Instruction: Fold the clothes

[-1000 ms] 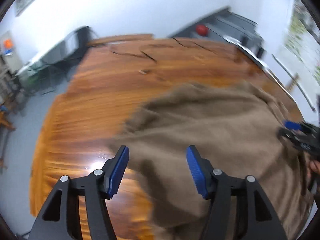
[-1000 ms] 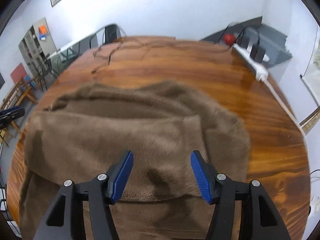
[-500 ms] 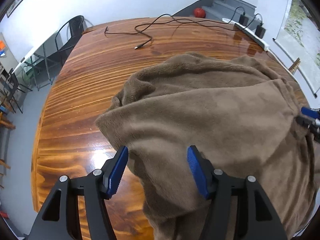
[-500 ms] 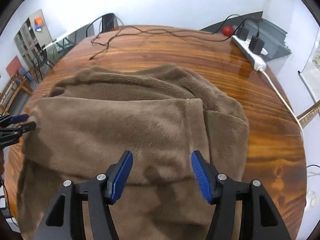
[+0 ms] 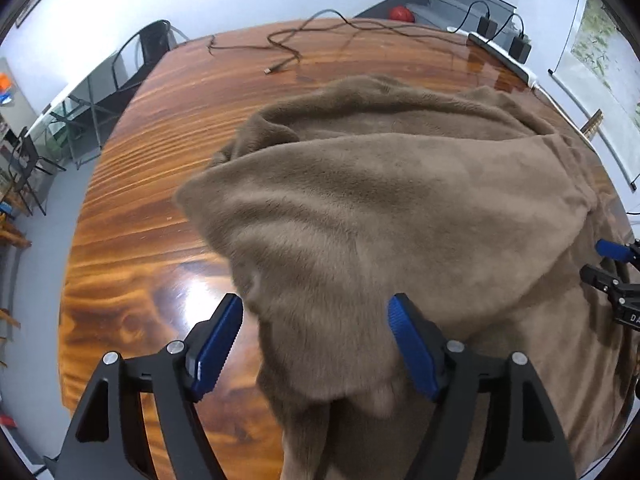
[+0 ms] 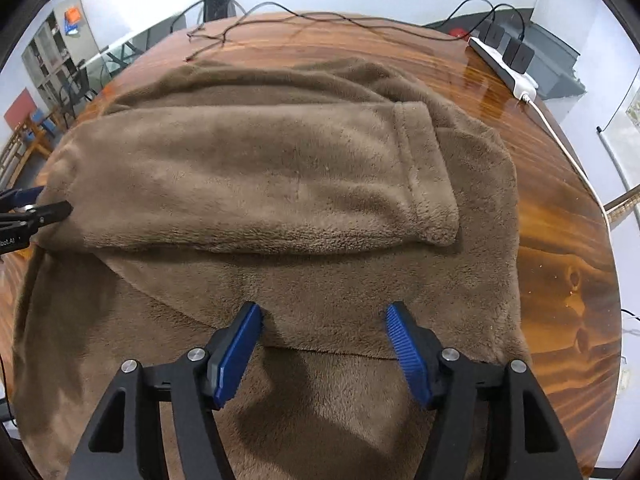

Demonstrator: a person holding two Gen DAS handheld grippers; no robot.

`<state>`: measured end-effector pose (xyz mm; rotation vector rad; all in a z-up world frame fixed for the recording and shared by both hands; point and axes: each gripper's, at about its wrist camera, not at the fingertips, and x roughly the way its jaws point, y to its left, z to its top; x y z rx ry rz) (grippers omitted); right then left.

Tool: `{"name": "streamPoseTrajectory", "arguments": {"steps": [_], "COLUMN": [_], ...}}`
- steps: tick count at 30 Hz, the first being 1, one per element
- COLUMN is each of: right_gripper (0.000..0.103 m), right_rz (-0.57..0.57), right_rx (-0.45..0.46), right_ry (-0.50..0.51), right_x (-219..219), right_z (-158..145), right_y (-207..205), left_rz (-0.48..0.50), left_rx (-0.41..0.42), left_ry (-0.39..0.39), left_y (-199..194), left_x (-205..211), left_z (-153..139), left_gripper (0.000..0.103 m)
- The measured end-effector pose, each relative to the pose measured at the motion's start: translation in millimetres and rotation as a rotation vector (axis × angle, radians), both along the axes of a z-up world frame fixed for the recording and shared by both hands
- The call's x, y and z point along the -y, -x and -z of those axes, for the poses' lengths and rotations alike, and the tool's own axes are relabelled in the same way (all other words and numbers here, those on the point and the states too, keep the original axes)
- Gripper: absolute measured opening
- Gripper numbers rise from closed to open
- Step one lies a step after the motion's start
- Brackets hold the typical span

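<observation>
Brown fleece garment [image 6: 280,184] lies spread over most of the near half of the wooden table [image 5: 168,128], one sleeve [image 6: 248,176] folded across the body with its hemmed cuff [image 6: 424,184] toward the right side; near edge appears to hang off the table toward the person, though the drop is not clearly seen. Left gripper [image 5: 316,344]: jaws opening, fabric of the left fold bunched between the blue pads [image 5: 412,352] but not pinched, so nothing is held. Right gripper [image 6: 320,344]: jaws also opening, poised over a folded edge near the middle of the garment, pads clear of the cloth or barely brushing it; not gripping. Material: thick plush pile, matte, soft, no stiffness; folds sit rounded, not creased. Judgement: moderately heavy for clothing, will sag and drag when lifted from one point, and layers will cling to each other more than slide. Table top is glossy varnished wood with strong grain, so the bottom layer may slip as a whole when pulled. Best hold, in my view: hemmed edges or the cuff, where stitching gives a firmer ridge; take a deep bite, since pile compresses and a shallow pinch may pull out. Thin cable [image 5: 288,52] and white power strip [image 6: 504,64] lie at the far end, well apart from the garment.
</observation>
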<state>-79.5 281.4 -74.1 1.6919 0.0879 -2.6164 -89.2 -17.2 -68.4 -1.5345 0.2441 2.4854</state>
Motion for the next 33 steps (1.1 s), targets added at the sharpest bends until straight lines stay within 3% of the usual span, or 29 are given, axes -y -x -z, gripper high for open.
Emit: {"name": "streamPoseTrajectory", "arguments": {"steps": [9, 13, 19, 21, 24, 27, 33], "right_gripper": [0.067, 0.067, 0.067, 0.074, 0.083, 0.083, 0.083], "right_rz": [-0.085, -0.126, -0.116, -0.120, -0.125, -0.123, -0.140], "right_rx": [-0.018, 0.027, 0.043, 0.035, 0.030, 0.030, -0.067], "right_ry": [0.043, 0.051, 0.029, 0.018, -0.001, -0.006, 0.036], "right_x": [-10.0, -10.3, -18.9, -19.2, -15.5, -12.7, -24.1], "right_z": [-20.4, -7.0, 11.2, 15.0, 17.5, 13.7, -11.0], "right_y": [-74.0, -117.2, -133.2, -132.5, -129.4, -134.3, -188.5], "left_rz": [-0.008, -0.037, -0.095, -0.128, -0.167, -0.170, -0.169], "left_rx": [0.010, 0.045, 0.075, 0.088, 0.083, 0.062, 0.031], "left_ry": [0.019, 0.055, 0.109, 0.122, 0.088, 0.067, 0.047], "left_y": [-81.1, -111.5, -136.1, -139.1, -151.2, -166.2, -192.5], "left_x": [-4.3, -2.7, 4.1, 10.1, 21.3, 27.5, 30.0], "left_z": [-6.7, 6.1, 25.1, 31.6, 27.7, 17.3, 3.6], "left_gripper": [0.079, 0.079, 0.079, 0.079, 0.079, 0.079, 0.079]}}
